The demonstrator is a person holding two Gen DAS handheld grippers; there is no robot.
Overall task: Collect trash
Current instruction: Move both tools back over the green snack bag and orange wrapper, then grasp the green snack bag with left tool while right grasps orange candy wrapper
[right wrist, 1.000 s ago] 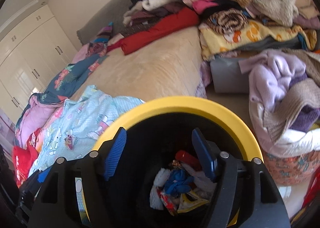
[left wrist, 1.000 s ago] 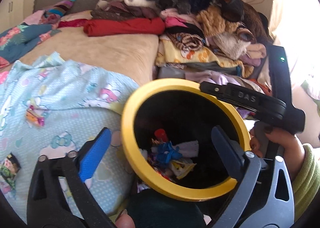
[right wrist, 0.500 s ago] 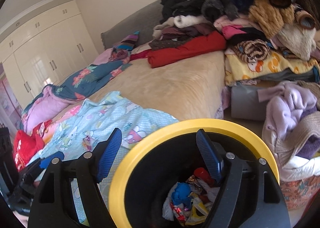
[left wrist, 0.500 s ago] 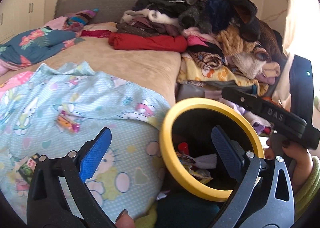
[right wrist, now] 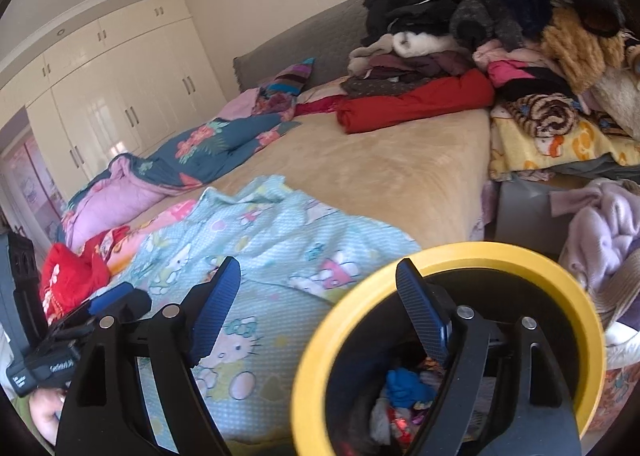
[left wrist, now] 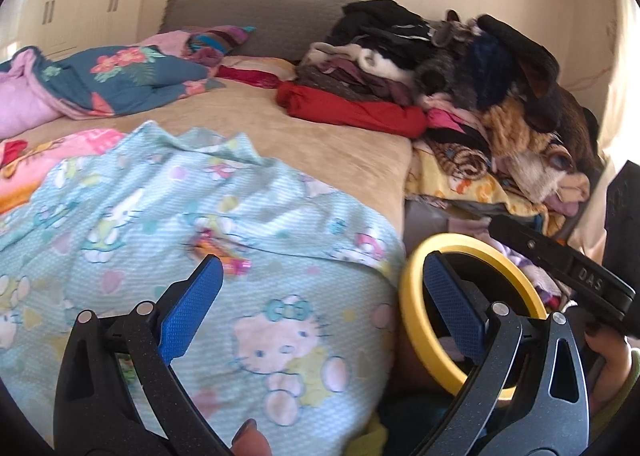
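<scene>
The left gripper (left wrist: 320,292) hung with its blue pads (left wrist: 192,312) spread wide, nothing between them, over the light-blue cartoon-cat sheet (left wrist: 208,223) at the bed's near edge. Just beyond those pads, a small crinkled wrapper (left wrist: 218,252), orange and pink, lay on the sheet, blurred and hard to read. Over on the other side, the right gripper (right wrist: 320,308) was also gaping wide and empty, one pad (right wrist: 216,308) above the sheet (right wrist: 280,240), the other (right wrist: 420,316) across the mouth of the yellow-rimmed bin (right wrist: 472,252). That bin (left wrist: 472,244) stood hard against the bed's near right corner, with a jumble of blue, red and white trash (right wrist: 404,396) in its dark bottom. Further out, the tan bedspread (right wrist: 384,171) ran to a red folded cloth (right wrist: 416,99) and a tall pile of clothes (left wrist: 460,67) along the bed's far right edge.
</scene>
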